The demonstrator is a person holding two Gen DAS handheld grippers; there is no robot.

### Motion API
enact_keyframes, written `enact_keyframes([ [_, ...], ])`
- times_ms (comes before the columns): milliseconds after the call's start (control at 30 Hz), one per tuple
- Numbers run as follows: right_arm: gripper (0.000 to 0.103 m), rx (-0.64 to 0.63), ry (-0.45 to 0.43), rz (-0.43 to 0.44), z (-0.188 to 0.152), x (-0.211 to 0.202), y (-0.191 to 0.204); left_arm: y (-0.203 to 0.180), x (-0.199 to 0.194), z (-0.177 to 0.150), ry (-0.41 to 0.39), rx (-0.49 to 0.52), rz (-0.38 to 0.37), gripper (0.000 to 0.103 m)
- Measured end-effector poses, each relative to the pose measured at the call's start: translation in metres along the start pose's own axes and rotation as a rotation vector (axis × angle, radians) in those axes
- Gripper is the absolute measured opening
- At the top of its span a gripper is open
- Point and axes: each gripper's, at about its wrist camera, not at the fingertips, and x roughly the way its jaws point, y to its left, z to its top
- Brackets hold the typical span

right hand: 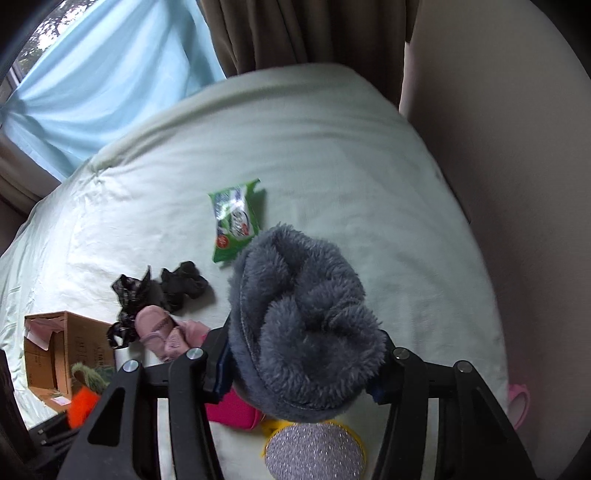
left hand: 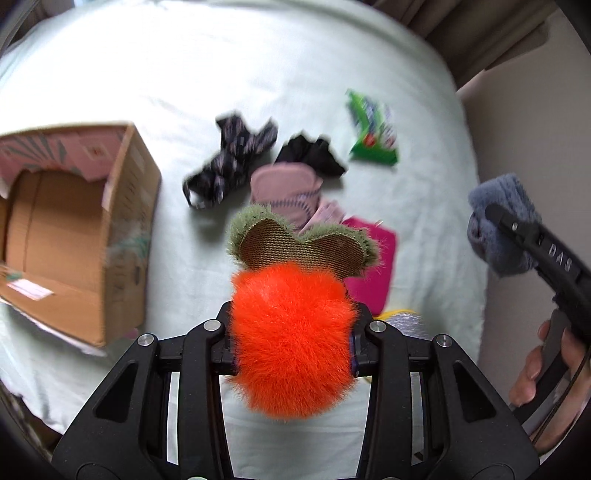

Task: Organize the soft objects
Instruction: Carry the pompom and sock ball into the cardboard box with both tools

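Observation:
My left gripper (left hand: 291, 343) is shut on a fluffy orange plush toy (left hand: 288, 314) with a green leafy top (left hand: 303, 247), held above the bed. The same toy shows at the lower left of the right wrist view (right hand: 83, 402). My right gripper (right hand: 301, 354) is shut on a grey-blue fleece bundle (right hand: 299, 314), also lifted off the sheet. From the left wrist view that bundle (left hand: 502, 221) hangs at the far right, with a hand (left hand: 532, 373) on the gripper's handle. An open cardboard box (left hand: 125, 206) lies on its side at the left.
On the pale green sheet (left hand: 258, 74) lie a black patterned cloth (left hand: 229, 158), a black cloth (left hand: 310, 155), a pink slipper (left hand: 288, 188), a magenta pouch (left hand: 373, 266), a green wipes pack (left hand: 373, 129) and a glittery silver disc (right hand: 314, 454). Curtains (right hand: 280, 33) hang behind the bed.

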Motion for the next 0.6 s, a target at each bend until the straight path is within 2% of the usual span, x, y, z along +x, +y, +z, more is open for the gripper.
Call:
enact_keyframes([
  [133,0.051,-0.003,-0.023,0.044,-0.001,-0.043,0.019,-0.010,-0.047,0.002,-0.068,0.020,-0.021,0.035],
  [300,0.051,-0.067,-0.080,0.078,-0.009,-0.108,0.061,0.000,-0.109,0.006,-0.142,0.045,-0.041,0.035],
  [467,0.051,-0.082,-0.108,0.136,-0.022,-0.145,0.113,0.028,-0.165,0.016,-0.196,0.085,-0.050,0.035],
  [600,0.051,-0.104,-0.111,0.161,-0.034,-0.167,0.163,0.065,-0.197,0.027,-0.223,0.097,-0.047,0.035],
])
